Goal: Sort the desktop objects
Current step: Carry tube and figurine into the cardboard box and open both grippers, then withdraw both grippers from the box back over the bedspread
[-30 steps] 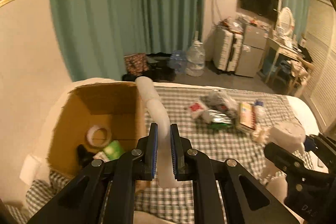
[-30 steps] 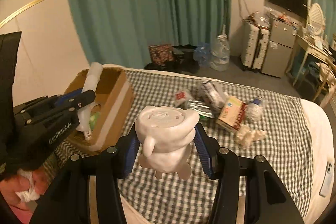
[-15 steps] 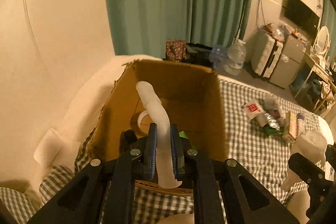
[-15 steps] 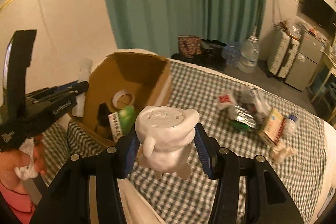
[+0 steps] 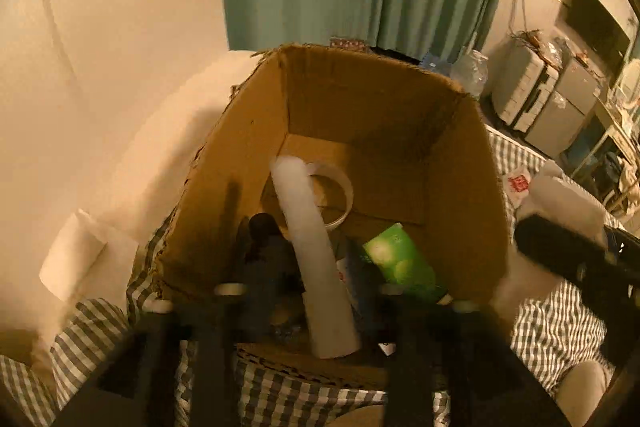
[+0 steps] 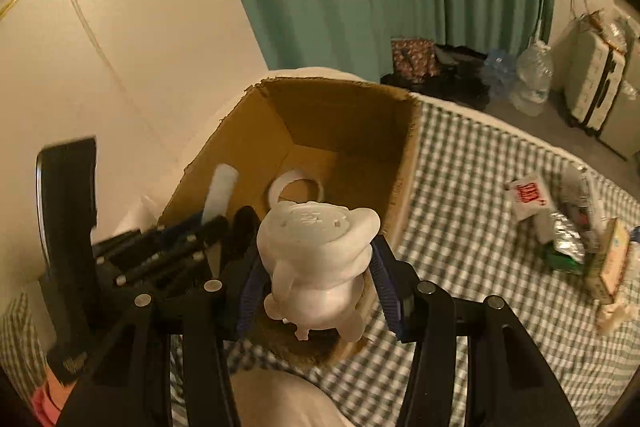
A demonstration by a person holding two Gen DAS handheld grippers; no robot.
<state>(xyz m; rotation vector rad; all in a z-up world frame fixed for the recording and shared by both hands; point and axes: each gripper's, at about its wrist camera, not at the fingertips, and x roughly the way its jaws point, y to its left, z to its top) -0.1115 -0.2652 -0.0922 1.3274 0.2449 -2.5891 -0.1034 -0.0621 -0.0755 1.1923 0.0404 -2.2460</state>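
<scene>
- Your left tool (image 5: 316, 291) has come over the cardboard box (image 5: 460, 187) and its jaws are opening; the white tube (image 5: 316, 251), clamped a moment ago, now stands loose between them, tipping into the box.
- Your right tool (image 6: 316, 291) still clamps the white figurine (image 6: 316, 263) at the box's near edge; that one goes in next.

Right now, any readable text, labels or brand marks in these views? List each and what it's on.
None can be read for certain.
Red print on the white packet on the checked cloth: too blurred.
Raised mark on top of the white figurine in the right tool: too faint.
Light lettering on the left tool's body: blurred.
Green box in the carton: no legible print.
</scene>
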